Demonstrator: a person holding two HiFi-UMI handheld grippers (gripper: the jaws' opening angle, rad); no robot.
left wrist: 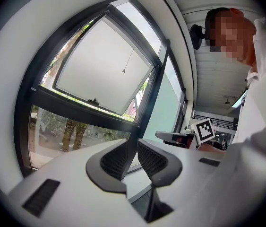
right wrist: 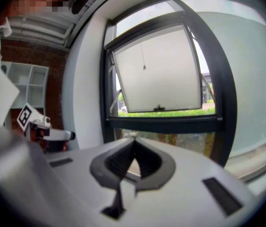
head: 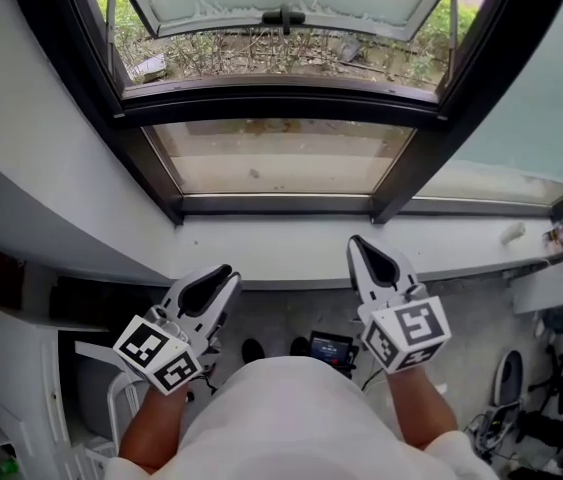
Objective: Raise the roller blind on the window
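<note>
The blind's cord (right wrist: pixel 144 67) hangs vertical before the open sash (right wrist: pixel 161 74), above and ahead of both grippers; the blind itself I cannot make out. Right gripper (head: pixel 359 246), jaws together, empty, seems nearer the sash than left gripper (head: pixel 223 276), jaws apart with nothing between; no containers here

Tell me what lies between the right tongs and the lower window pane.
In the head view, only bare white sill and the dark frame rail separate the right tongs from the lower pane.
</note>
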